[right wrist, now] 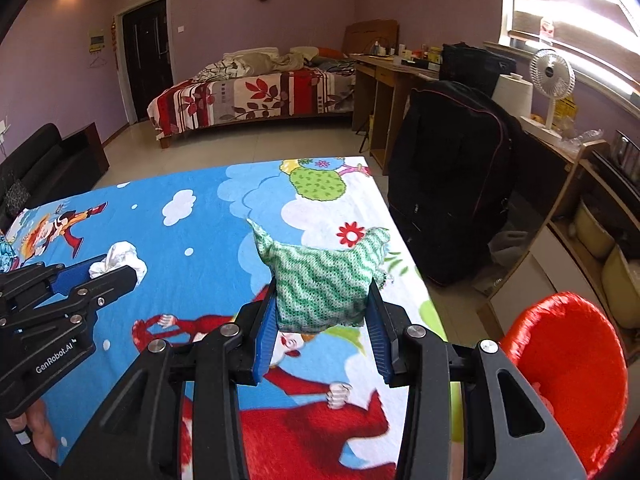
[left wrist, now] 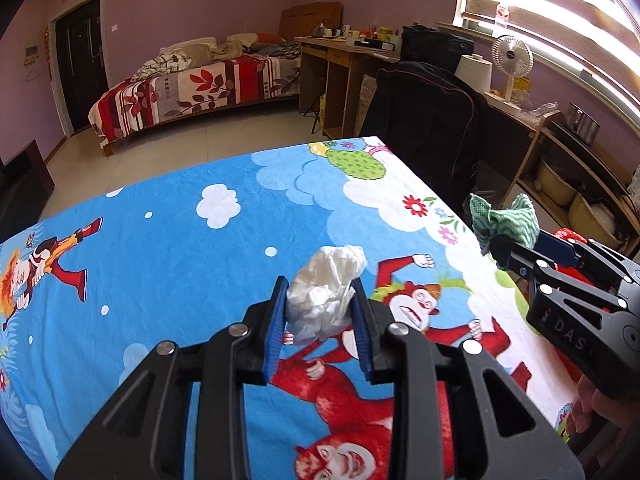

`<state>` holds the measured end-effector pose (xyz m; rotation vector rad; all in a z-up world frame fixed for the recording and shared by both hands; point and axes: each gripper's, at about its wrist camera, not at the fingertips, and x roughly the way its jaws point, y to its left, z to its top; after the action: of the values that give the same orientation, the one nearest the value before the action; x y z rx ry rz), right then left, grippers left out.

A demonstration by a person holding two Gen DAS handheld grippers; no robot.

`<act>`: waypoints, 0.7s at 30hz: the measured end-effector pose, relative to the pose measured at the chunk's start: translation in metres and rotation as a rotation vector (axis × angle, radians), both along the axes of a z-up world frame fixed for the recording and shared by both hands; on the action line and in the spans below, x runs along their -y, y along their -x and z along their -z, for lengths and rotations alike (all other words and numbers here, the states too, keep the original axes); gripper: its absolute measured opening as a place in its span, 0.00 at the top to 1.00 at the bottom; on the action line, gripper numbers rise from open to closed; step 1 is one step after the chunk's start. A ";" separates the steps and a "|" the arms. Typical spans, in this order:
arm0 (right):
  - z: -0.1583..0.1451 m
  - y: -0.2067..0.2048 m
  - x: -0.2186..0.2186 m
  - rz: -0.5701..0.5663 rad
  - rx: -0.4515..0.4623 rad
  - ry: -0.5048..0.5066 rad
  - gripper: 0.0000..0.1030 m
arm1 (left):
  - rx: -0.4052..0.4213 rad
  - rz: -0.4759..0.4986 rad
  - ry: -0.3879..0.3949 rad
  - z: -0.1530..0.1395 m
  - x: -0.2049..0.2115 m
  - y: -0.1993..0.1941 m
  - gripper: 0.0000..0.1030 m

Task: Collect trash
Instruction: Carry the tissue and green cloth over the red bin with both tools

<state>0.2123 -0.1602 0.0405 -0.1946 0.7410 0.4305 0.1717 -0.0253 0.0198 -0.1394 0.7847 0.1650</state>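
White tissue [left wrist: 326, 292]: crumpled and feather-light, pinched in my left gripper [left wrist: 320, 304] above the cartoon tablecloth [left wrist: 180, 264].
Green cloth [right wrist: 324, 284]: soft and limp, clamped mid-fold in my right gripper [right wrist: 322, 312].
Handling: both squash easily, so I grip the bunched middle.
Red bin [right wrist: 568, 376]: near my right, probably the drop.

Bin [right wrist: 576, 364] right of table [right wrist: 208, 216] — bed [right wrist: 256, 96] (far) behind.

The table under the blue cartoon-print cloth [right wrist: 208, 216] lies bare to its far edge and left corner, open to passage. Beyond its right edge a tall black fabric bag [right wrist: 452, 184] stands on the floor, and a red woven basket [right wrist: 576, 364] sits near the front right corner.
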 end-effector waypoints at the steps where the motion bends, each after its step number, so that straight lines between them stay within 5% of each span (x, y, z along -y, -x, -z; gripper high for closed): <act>1: -0.002 0.003 0.005 0.005 0.002 -0.001 0.62 | 0.002 0.003 -0.002 -0.002 0.003 0.002 0.71; 21: -0.026 0.039 0.086 0.074 0.043 -0.016 0.62 | 0.038 0.075 -0.031 -0.023 0.064 0.024 0.71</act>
<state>0.1728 -0.2465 0.0662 -0.1610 0.7001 0.3607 0.1478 -0.0893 0.0425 -0.0831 0.7476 0.1030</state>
